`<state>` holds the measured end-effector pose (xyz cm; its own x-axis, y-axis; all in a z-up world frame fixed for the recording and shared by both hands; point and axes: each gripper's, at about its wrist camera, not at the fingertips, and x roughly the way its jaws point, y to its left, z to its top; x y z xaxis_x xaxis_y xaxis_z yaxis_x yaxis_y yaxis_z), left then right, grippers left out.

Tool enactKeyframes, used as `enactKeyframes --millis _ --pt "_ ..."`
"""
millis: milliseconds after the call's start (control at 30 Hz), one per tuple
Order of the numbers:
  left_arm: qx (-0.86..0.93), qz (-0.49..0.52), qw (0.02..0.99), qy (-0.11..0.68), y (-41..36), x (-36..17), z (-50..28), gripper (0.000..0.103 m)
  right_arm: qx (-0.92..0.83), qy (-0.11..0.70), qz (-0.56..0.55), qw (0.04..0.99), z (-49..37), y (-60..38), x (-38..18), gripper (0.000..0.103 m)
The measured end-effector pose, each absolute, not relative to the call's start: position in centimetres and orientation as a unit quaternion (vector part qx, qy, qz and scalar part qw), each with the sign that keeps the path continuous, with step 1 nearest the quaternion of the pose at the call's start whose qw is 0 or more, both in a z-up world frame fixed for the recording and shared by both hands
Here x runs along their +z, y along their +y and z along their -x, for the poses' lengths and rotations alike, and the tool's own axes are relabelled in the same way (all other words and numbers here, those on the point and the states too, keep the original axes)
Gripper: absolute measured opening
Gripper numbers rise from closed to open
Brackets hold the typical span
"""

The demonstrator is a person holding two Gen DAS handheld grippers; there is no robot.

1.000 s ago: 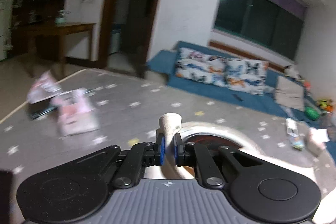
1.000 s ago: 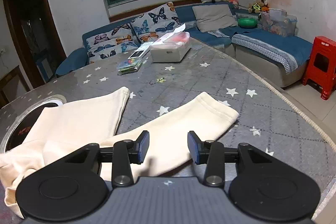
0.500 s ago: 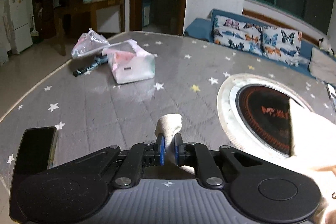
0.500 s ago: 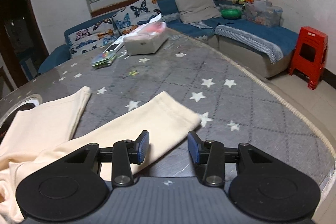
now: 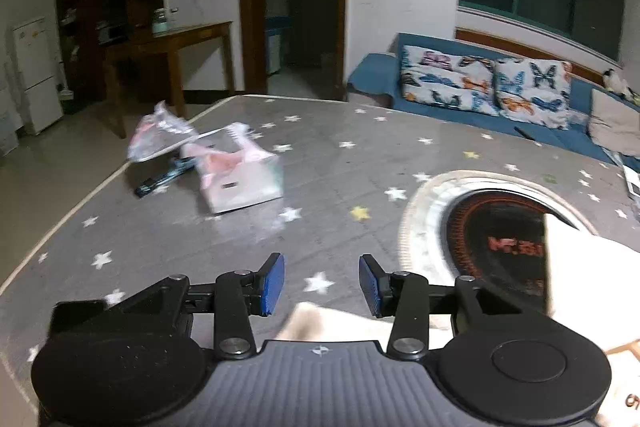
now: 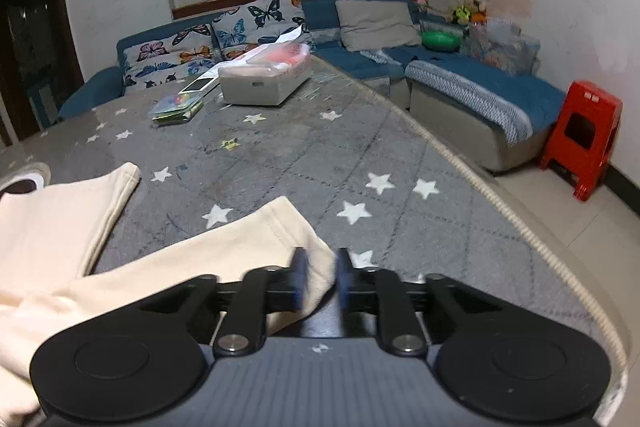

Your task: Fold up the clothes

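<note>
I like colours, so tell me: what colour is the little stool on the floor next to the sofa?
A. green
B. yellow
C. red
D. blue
C: in the right wrist view the stool on the tiled floor beside the sofa is bright red.

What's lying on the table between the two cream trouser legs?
Nothing: between the near leg and the far leg only bare starred table cover shows, in the right wrist view.
</note>
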<state>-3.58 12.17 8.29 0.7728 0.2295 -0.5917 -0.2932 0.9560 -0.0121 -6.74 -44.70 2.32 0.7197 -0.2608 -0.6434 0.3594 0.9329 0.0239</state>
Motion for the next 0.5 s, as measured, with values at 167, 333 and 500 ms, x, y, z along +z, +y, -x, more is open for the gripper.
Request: enactKeyframes --millis 167,333,500 --pt "0.081 0.043 0.946 0.311 8.9 8.4 1.6 0.045 -0.209 0.341 -0.04 0.916 7.7 -44.9 2.6 0.009" --pt "0.018 0.024 0.947 0.32 4.7 8.3 -1.4 0.045 -0.205 0.34 -0.035 0.917 8.2 -45.0 3.6 0.024" --pt "-0.035 0.001 0.941 0.336 0.6 7.7 -5.1 0.045 -0.102 0.331 -0.059 0.936 6.8 -43.1 6.2 0.024"
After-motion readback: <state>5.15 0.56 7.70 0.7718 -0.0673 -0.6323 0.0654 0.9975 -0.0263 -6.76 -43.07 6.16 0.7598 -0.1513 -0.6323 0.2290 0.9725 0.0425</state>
